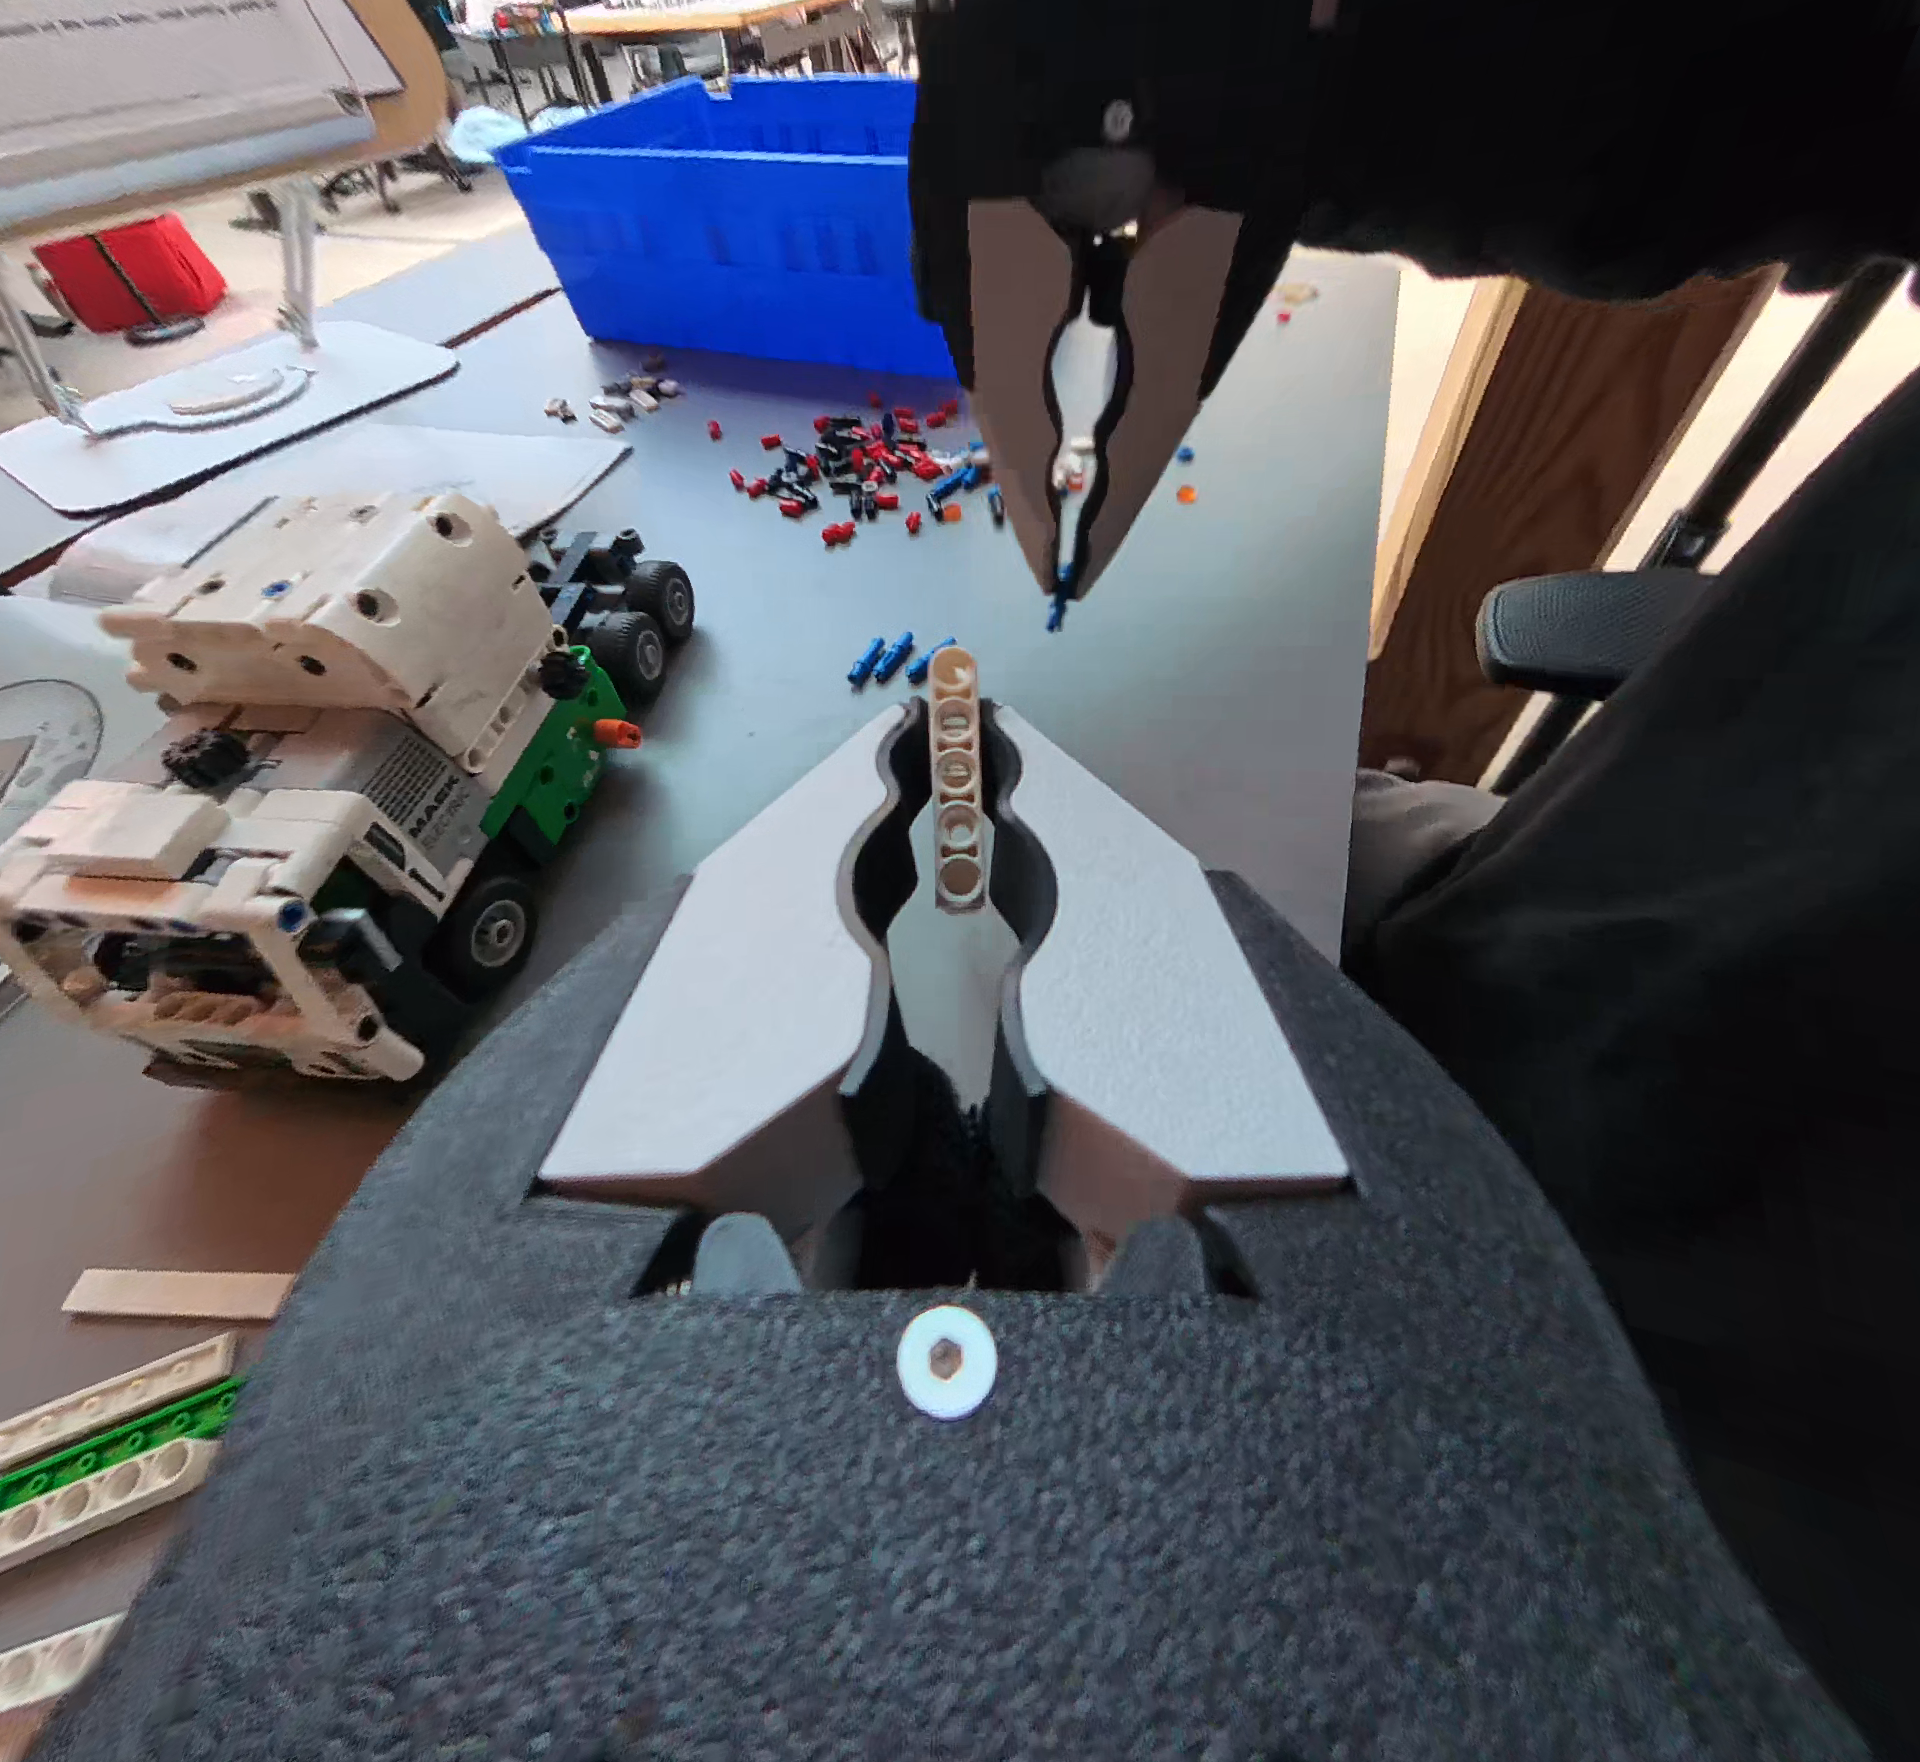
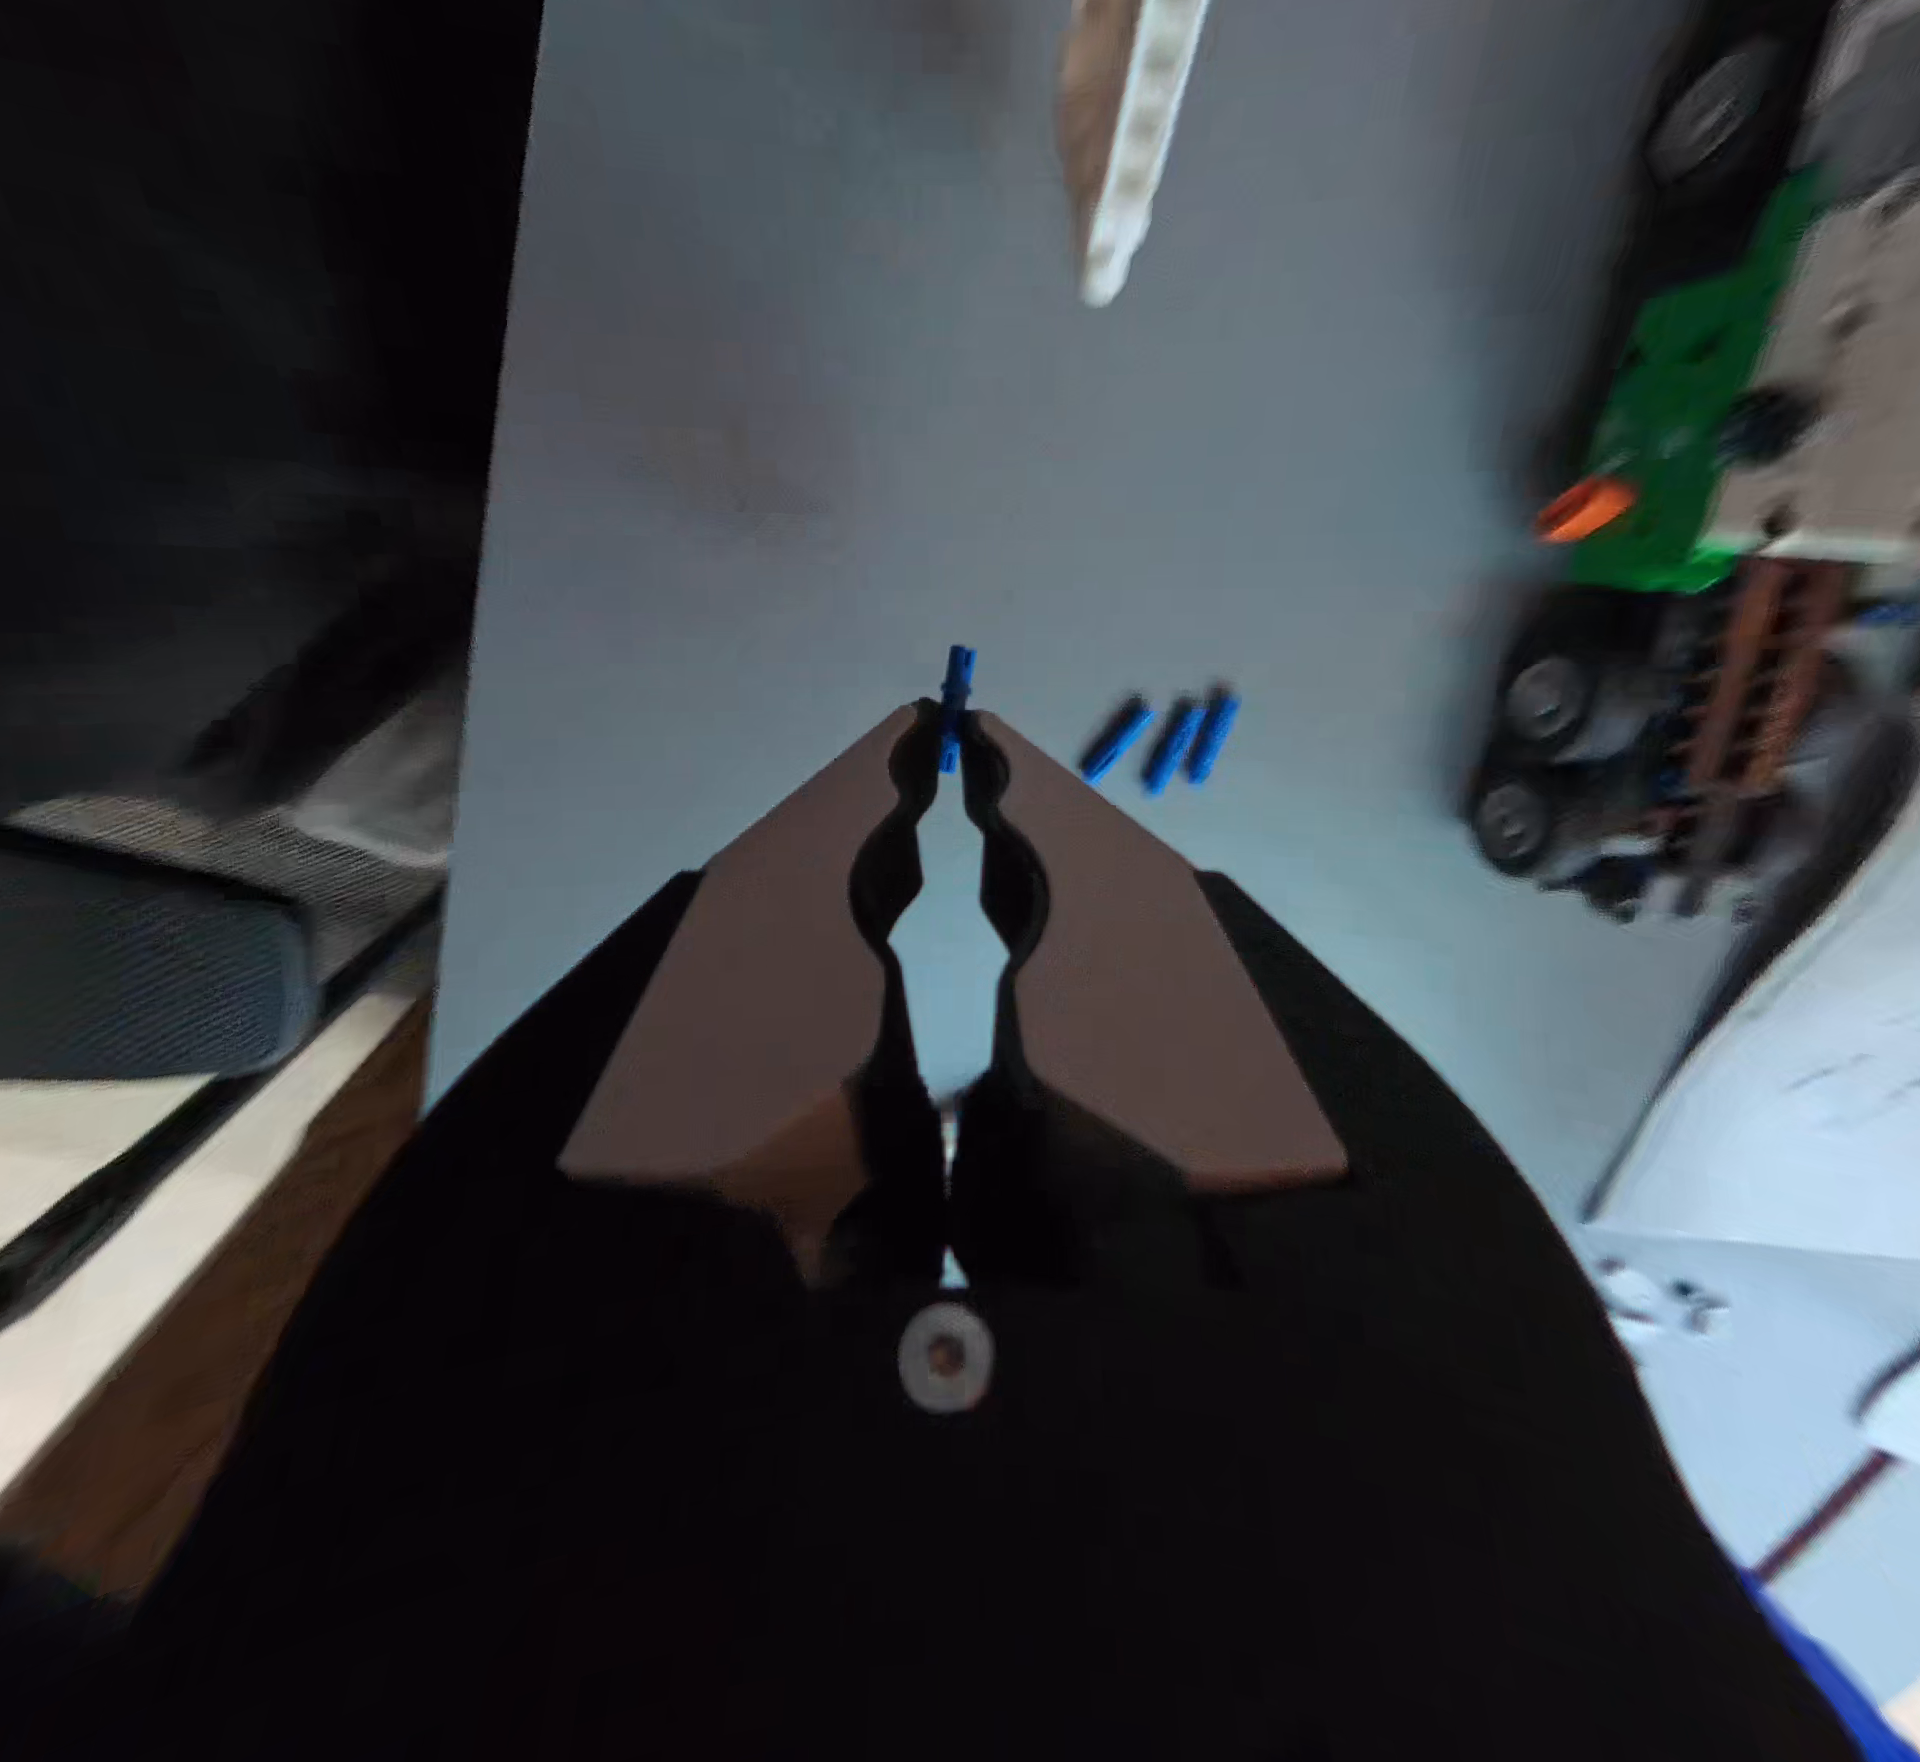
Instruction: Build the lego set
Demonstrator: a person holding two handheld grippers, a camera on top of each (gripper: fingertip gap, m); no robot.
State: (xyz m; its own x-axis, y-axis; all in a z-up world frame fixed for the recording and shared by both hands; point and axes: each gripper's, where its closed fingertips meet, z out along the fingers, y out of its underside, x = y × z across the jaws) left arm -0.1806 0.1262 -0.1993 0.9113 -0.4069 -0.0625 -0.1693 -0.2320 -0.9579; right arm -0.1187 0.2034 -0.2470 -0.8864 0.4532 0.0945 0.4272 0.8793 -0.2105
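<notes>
My left gripper (image 1: 951, 710) is shut on a white holed beam (image 1: 957, 782) that points forward above the grey table. My right gripper (image 2: 948, 715) is shut on a small blue pin (image 2: 954, 699); in the left wrist view it (image 1: 1062, 574) hangs point-down just beyond the beam's tip, with the pin (image 1: 1058, 606) sticking out below. The beam shows blurred at the top of the right wrist view (image 2: 1148, 71). Three loose blue pins (image 1: 891, 658) lie on the table near the beam tip; they also show in the right wrist view (image 2: 1164, 736). A white and green truck model (image 1: 332, 777) stands at the left.
A blue bin (image 1: 727, 226) stands at the back. A scatter of red, black and blue small parts (image 1: 862, 471) lies before it. An instruction stand (image 1: 177, 19) is at back left. Loose white and green beams (image 1: 104, 1463) lie at front left. The table edge (image 1: 1371, 673) and a chair are at the right. About 11 cm separates my left fingertips from my right.
</notes>
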